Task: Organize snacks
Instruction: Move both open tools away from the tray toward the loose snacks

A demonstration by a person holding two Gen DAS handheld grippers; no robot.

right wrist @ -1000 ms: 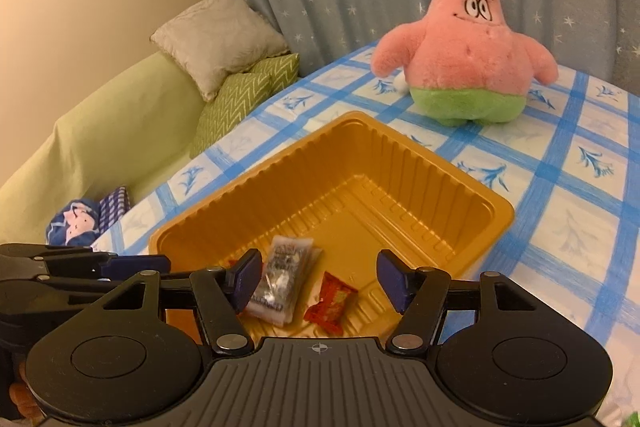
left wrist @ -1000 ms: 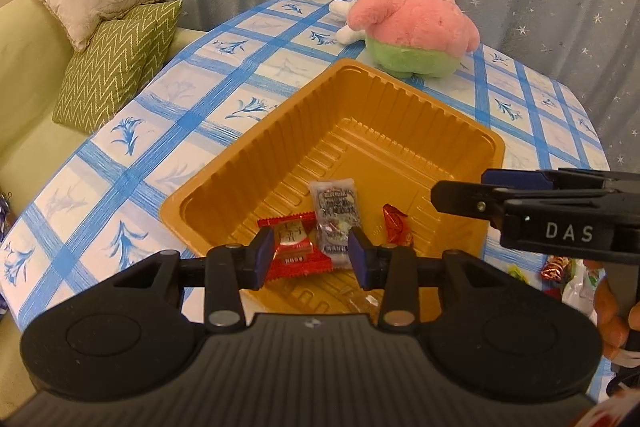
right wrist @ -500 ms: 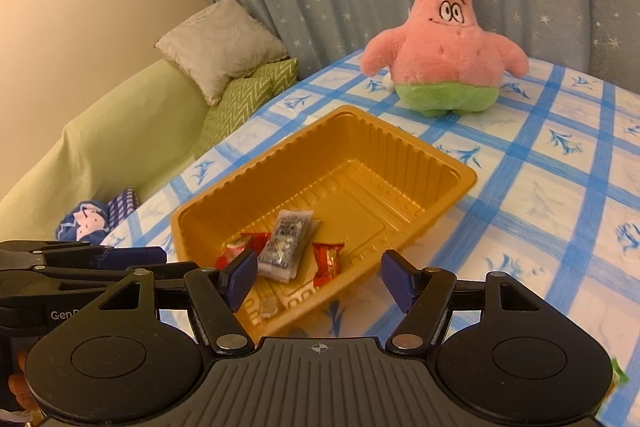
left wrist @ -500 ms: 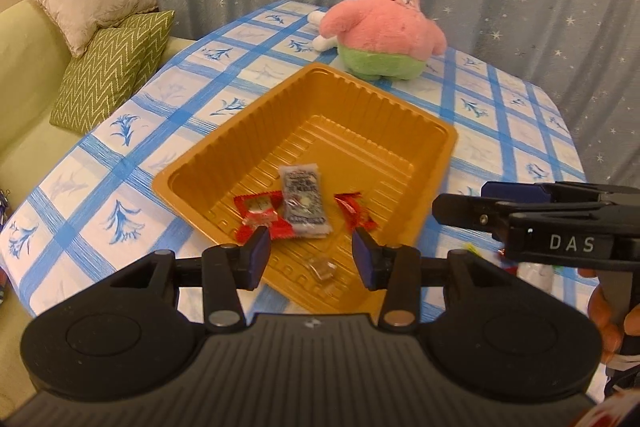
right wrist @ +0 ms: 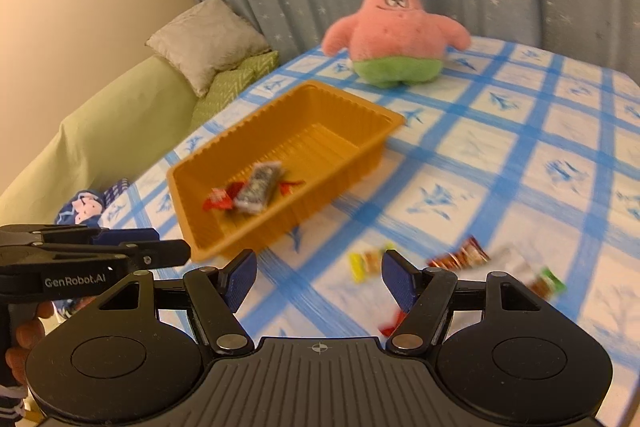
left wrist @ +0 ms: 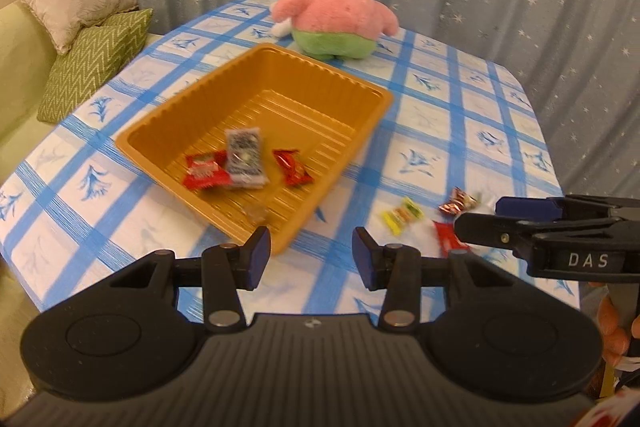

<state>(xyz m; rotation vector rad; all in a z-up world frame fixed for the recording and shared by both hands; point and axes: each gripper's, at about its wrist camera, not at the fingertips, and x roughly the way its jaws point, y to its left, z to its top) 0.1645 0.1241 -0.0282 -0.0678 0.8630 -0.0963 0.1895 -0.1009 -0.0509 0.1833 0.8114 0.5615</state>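
both grippers held empty above the bench, snacks split between tray and cloth

the left gripper and right gripper each have fingers apart, holding nothing. the orange tray holds a grey packet between two red wrappers, one touching it, the other just beside. a yellow candy, a brown wrapper and other blurred snacks lie loose on the checked cloth, near the right gripper.
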